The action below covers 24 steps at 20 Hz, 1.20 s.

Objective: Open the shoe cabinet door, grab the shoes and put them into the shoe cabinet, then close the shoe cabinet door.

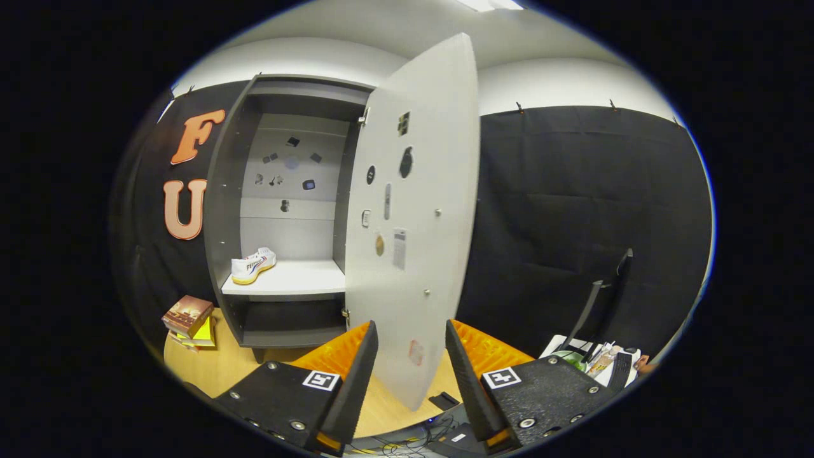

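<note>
A grey shoe cabinet (pixel 224 210) stands on the wooden table with its door (pixel 416 210) swung wide open toward me. A white shoe (pixel 253 265) with a yellow sole lies on the left part of the white shelf (pixel 299 280) inside. My gripper (pixel 412 356) is open, and its two fingers straddle the lower edge of the open door without pressing on it. The shoe lies well beyond the fingers, to their left.
A stack of books (pixel 189 320) lies on the wooden table (pixel 216 369) left of the cabinet. Past the right finger sit a dark stand (pixel 604 299) and some clutter (pixel 598 359). Cables (pixel 407 442) lie near the table's front edge.
</note>
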Available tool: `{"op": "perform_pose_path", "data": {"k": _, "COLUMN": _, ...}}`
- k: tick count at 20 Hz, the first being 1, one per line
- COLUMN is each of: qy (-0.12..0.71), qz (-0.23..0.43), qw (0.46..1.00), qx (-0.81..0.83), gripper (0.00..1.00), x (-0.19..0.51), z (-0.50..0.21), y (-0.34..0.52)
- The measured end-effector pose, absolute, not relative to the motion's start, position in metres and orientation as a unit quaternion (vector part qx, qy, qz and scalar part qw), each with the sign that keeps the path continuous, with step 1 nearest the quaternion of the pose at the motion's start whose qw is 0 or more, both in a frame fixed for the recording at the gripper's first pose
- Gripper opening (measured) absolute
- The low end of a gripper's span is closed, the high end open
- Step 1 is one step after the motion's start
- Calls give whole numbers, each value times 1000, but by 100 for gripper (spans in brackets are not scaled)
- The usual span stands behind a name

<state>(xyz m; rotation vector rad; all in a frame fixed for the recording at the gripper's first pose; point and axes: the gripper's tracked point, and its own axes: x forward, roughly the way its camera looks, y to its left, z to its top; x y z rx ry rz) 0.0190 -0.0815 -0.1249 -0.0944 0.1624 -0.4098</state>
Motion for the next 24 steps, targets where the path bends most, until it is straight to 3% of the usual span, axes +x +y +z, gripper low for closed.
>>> {"op": "perform_pose_path", "data": {"k": 10, "qy": 176, "qz": -45, "qw": 982, "qx": -61, "gripper": 91, "x": 77, "z": -283, "y": 24}}
{"op": "perform_pose_path", "data": {"k": 15, "qy": 245, "qz": 5, "qw": 968, "qx": -47, "gripper": 93, "x": 107, "z": -367, "y": 44}}
{"op": "perform_pose_path", "data": {"k": 19, "qy": 275, "qz": 40, "qw": 958, "qx": -75, "gripper": 86, "x": 135, "z": -417, "y": 57}}
{"op": "perform_pose_path", "data": {"k": 24, "qy": 327, "qz": 74, "qw": 938, "qx": -91, "gripper": 60, "x": 157, "z": -474, "y": 63}}
